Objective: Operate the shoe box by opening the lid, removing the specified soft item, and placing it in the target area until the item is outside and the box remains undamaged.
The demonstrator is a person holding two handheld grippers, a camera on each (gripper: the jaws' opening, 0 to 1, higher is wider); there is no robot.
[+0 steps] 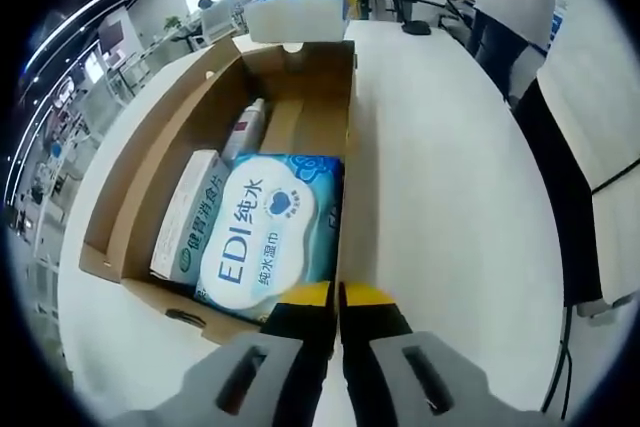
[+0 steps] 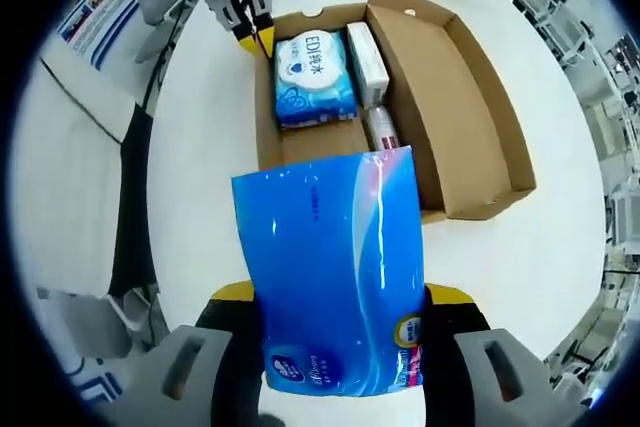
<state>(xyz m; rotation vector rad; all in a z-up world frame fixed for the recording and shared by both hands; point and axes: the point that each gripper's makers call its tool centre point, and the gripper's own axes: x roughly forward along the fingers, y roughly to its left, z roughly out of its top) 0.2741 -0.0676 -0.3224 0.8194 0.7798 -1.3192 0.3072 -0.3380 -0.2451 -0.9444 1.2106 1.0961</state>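
My right gripper (image 2: 340,347) clamps the blue tissue pack (image 2: 335,272) between its jaws, above the table (image 2: 200,197) just short of the open shoe box (image 2: 455,117). The pack's long axis runs straight ahead toward the box; its near end is cut off. My left gripper (image 1: 337,309) has its jaws pressed together at the box's edge, beside the wet wipes (image 1: 265,232).

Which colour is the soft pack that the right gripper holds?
The soft pack is bright blue, glossy, with a pink edge; it shows best in the right gripper view.
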